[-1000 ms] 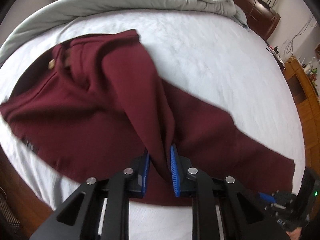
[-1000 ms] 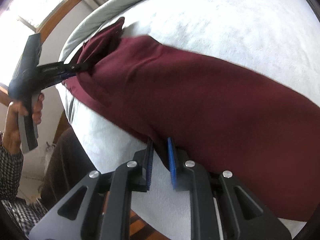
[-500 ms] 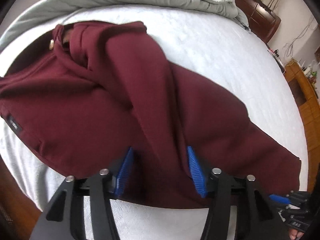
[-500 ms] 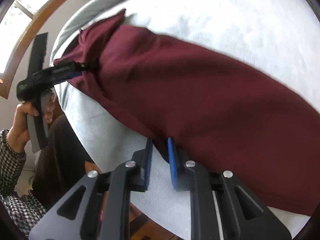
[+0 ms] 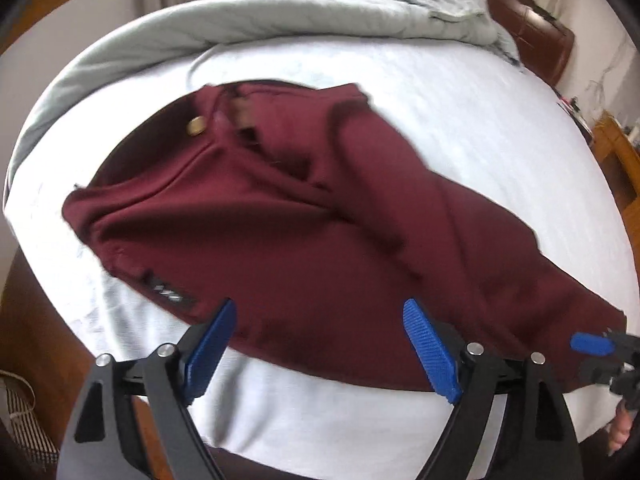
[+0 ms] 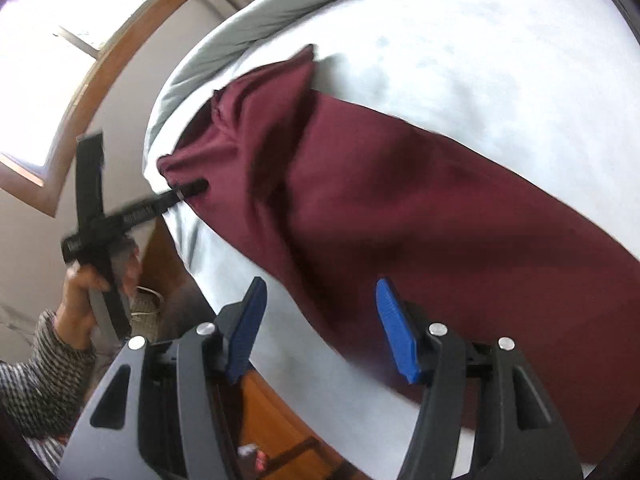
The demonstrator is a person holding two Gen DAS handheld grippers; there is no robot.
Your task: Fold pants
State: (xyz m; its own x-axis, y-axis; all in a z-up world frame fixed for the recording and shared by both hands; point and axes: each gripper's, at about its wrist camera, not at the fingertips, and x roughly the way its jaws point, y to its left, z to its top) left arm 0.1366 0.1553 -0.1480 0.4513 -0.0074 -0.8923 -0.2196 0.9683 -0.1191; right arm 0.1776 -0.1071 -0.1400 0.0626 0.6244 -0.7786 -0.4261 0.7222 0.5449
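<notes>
Dark red pants (image 5: 304,232) lie on a white bed (image 5: 460,120), folded lengthwise, waist with a brass button (image 5: 195,125) at the far left, legs running right. My left gripper (image 5: 326,344) is open and empty, just above the pants' near edge. In the right wrist view the pants (image 6: 420,208) stretch from upper left to right. My right gripper (image 6: 320,330) is open and empty over the near edge of the pants. The left gripper also shows in the right wrist view (image 6: 192,188), touching the waist end.
A grey duvet (image 5: 280,12) is bunched along the far side of the bed. A dark headboard (image 5: 536,36) stands at the far right. The bed's wooden frame (image 6: 272,420) and a basket (image 6: 146,308) lie below the near edge. A window (image 6: 52,40) is at the left.
Both grippers were shut on the pants' fabric one second ago. The left opened first, then the right; the fabric dropped flat onto the bed and both grippers pulled back slightly.
</notes>
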